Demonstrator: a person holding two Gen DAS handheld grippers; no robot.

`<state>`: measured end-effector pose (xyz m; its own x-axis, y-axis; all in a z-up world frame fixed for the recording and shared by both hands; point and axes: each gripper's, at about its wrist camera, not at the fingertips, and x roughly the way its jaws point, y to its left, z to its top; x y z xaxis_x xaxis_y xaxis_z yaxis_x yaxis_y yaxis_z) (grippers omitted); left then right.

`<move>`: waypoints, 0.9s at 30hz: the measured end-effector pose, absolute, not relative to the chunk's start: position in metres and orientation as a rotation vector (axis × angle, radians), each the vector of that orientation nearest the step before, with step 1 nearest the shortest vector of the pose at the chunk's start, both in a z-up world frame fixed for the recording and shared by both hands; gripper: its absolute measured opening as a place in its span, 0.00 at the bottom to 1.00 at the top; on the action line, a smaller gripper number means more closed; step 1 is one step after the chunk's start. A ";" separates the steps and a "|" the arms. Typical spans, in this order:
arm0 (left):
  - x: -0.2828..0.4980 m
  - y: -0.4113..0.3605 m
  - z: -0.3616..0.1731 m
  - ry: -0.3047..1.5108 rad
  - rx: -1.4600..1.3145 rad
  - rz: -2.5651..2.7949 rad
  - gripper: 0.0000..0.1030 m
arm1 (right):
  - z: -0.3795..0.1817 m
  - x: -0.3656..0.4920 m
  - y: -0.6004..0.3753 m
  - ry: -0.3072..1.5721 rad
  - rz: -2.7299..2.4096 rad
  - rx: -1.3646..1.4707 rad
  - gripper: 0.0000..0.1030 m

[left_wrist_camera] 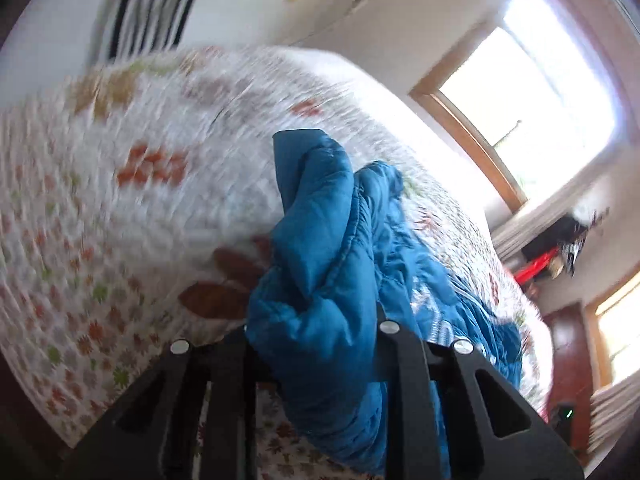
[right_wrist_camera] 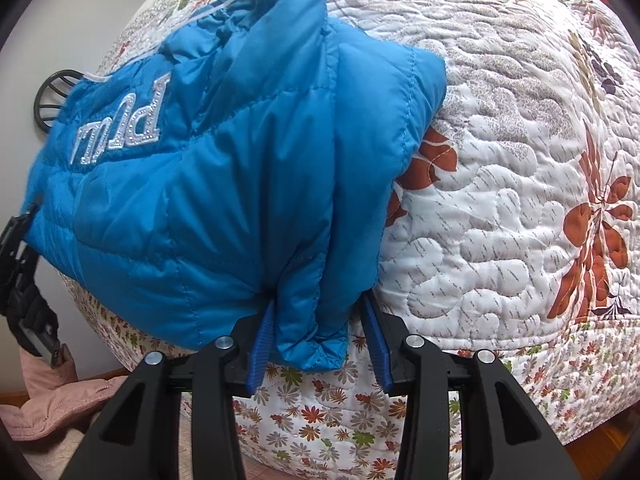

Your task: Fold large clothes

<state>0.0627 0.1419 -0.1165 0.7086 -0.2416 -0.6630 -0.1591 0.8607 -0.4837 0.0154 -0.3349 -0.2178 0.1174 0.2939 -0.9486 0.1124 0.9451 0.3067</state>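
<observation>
A blue quilted puffer jacket (right_wrist_camera: 224, 184) with silver lettering lies bunched on a bed with a white floral quilt (right_wrist_camera: 500, 200). My right gripper (right_wrist_camera: 316, 312) is shut on a thick fold of the jacket near the bed's near edge; its blue pads (right_wrist_camera: 262, 344) press the fabric from both sides. In the left wrist view the jacket (left_wrist_camera: 320, 280) fills the space between my left gripper's fingers (left_wrist_camera: 316, 344), which are shut on a bunched edge of it. That view is blurred. The left gripper also shows at the left edge of the right wrist view (right_wrist_camera: 24, 280).
A pink garment (right_wrist_camera: 52, 404) lies low at the left beside the bed. A dark fan-like object (right_wrist_camera: 52, 96) stands by the wall. Windows (left_wrist_camera: 532, 92), a striped chair back (left_wrist_camera: 152, 12) and red items (left_wrist_camera: 536, 268) surround the bed.
</observation>
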 end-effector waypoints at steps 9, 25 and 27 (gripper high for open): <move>0.053 0.042 -0.046 0.762 -0.170 -0.104 0.20 | -0.201 0.012 -0.342 1.471 0.109 0.298 0.40; 0.041 -0.074 -0.061 0.811 0.163 -0.206 0.23 | -0.133 -0.005 -0.350 1.380 0.050 0.218 0.40; 0.042 -0.093 -0.072 0.833 0.206 -0.260 0.23 | -0.122 -0.013 -0.352 1.358 0.058 0.223 0.40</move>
<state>0.0416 -0.0927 -0.0718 0.6439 -0.1467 -0.7509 0.3071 0.9485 0.0781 -0.0130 -0.3517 -0.1218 0.2137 0.1703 -0.9619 0.0873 0.9774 0.1925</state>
